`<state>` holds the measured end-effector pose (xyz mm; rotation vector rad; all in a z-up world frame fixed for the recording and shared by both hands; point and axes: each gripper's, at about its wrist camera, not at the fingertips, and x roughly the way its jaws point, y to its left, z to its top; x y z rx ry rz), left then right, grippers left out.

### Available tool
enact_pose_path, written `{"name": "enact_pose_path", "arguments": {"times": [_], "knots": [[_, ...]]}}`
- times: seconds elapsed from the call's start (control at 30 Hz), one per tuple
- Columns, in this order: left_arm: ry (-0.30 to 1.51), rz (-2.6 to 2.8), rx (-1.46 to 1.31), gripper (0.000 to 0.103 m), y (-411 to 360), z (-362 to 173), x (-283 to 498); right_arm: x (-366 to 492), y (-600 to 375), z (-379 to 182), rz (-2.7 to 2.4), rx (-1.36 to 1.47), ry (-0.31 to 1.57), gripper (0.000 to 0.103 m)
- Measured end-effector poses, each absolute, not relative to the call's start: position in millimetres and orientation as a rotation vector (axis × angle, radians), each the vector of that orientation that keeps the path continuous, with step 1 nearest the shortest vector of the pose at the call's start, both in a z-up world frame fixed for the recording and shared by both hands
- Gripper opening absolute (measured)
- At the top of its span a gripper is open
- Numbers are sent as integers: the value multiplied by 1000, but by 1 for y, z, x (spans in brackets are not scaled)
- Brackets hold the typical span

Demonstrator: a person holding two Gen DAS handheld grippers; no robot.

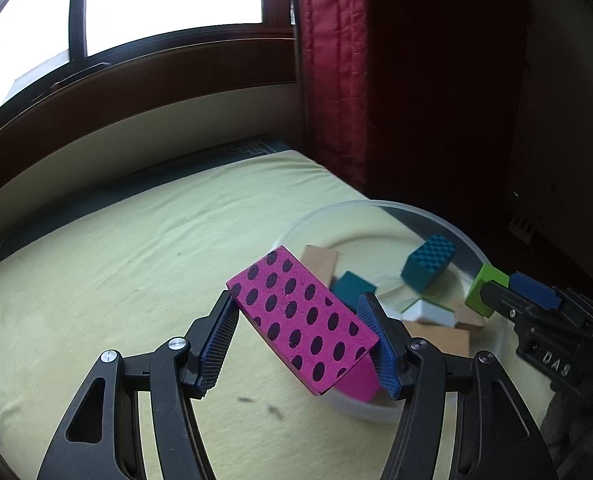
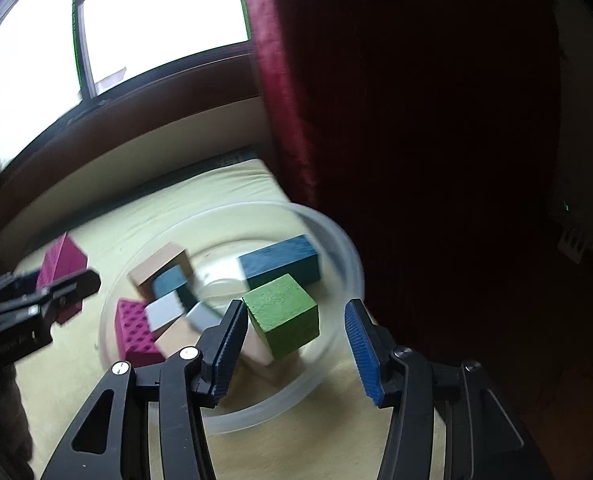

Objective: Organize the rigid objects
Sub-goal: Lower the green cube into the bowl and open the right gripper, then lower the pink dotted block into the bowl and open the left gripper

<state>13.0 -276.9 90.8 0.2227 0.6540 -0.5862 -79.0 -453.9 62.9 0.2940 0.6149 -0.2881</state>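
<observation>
The left tongs [image 1: 302, 334] gripped a magenta block with black dots [image 1: 302, 312], both blue pads pressed against its sides. The block was long and flat, tilted, with its long axis running from upper left to lower right across the grip, so that it sat skewed between the jaws and not square to them. It hung above the pale yellow bed [image 1: 116, 280], its lower right end over the near rim of a clear plastic bowl [image 1: 492, 276]. The bowl lay ahead and to the right of these tongs, so the carried block seemed to need only a short move rightward and forward to clear the rim fully.

The right tongs [image 2: 294, 346] stood open over the same bowl [image 2: 348, 264]. A green cube [image 2: 282, 316] sat between the jaws, close against the left pad and well apart from the right pad; the picture was blurred, so whether it had landed or was dropping could not be told. In the bowl lay a teal block [image 2: 280, 262], a tan block [image 2: 160, 266], a second dotted magenta block [image 2: 134, 332] and a white piece [image 2: 162, 312]. The right tongs were the nearer to the bowl's centre and seemed likely to crowd the left's drop.
</observation>
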Motion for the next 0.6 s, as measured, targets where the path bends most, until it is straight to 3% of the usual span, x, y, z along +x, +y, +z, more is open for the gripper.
{"name": "enact_pose_path", "arguments": {"times": [0.6], "knots": [[676, -692, 257, 62, -329, 85, 18, -87, -472, 62, -277, 373, 599, 54]]}}
